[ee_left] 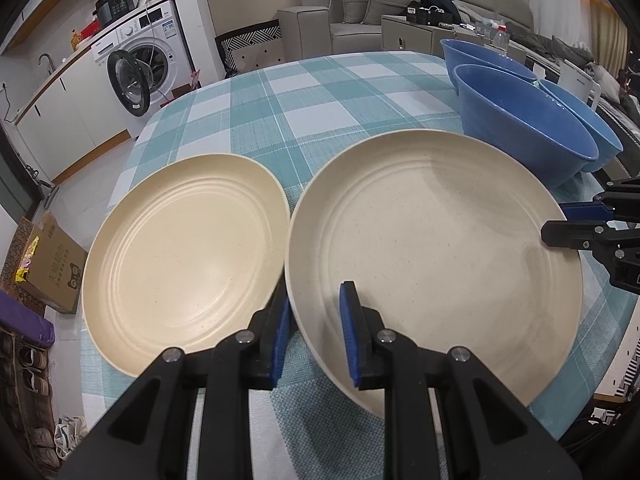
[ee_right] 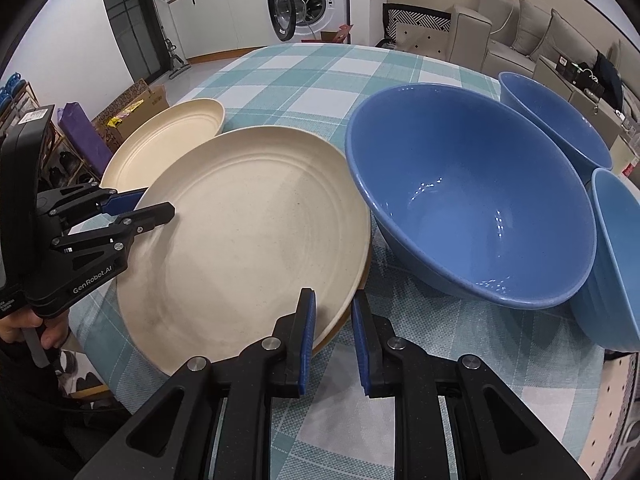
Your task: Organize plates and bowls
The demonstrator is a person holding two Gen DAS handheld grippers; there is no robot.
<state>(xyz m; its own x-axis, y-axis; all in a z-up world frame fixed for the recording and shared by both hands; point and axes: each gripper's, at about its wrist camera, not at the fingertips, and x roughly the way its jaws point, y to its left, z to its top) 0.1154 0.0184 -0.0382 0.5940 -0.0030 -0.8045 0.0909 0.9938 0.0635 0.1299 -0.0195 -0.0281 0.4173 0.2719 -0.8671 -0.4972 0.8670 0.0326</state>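
Checked table (ee_left: 320,92) — plates (ee_left: 188,256), bowls (ee_right: 472,200)

A tablecloth (ee_left: 304,92) checked in teal, pale aqua and white is noted. Two plates are recorded in cream: the near plate (ee_left: 432,248) faintly speckled with dark flecks, the far plate (ee_left: 188,248) a slightly warmer cream. Three bowls are observed in blue: a large bowl (ee_right: 472,200) in mid blue with white highlights, a second bowl (ee_right: 560,124) in the same blue, and a third bowl (ee_right: 616,260) in a lighter blue. The left gripper (ee_left: 316,332) and the right gripper (ee_right: 334,340) are seen in black, each with royal blue pads. A white washing machine (ee_left: 148,52) with a dark door rim is noted.
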